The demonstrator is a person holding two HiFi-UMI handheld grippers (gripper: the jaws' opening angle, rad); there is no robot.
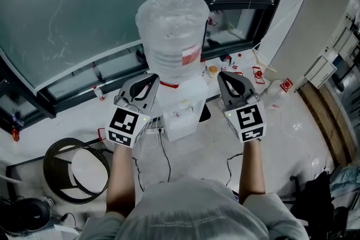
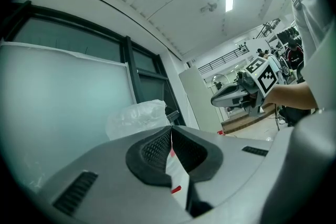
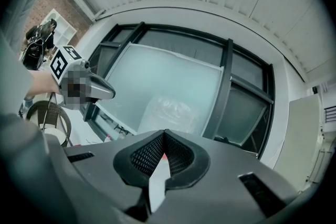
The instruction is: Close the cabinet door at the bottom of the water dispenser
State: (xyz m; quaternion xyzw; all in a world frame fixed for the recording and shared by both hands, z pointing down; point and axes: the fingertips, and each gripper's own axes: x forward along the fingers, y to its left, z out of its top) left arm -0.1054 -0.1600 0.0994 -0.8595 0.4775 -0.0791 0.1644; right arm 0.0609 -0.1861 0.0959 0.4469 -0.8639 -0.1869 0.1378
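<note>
Water dispenser (image 1: 181, 115), plastic-wrapped bottle (image 1: 171, 31) on top, stands between grippers. Left gripper (image 1: 149, 78) and right gripper (image 1: 225, 76): jaws together, nothing held, just beside dispenser top. Cabinet door hidden below.

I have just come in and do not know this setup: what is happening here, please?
A person stands over a water dispenser with a plastic-wrapped bottle on top. They hold the left gripper and the right gripper level, one at each side of the dispenser. Both have their fingers closed and hold nothing. The cabinet door at the bottom is hidden from every view, so I cannot tell whether it is open.
</note>
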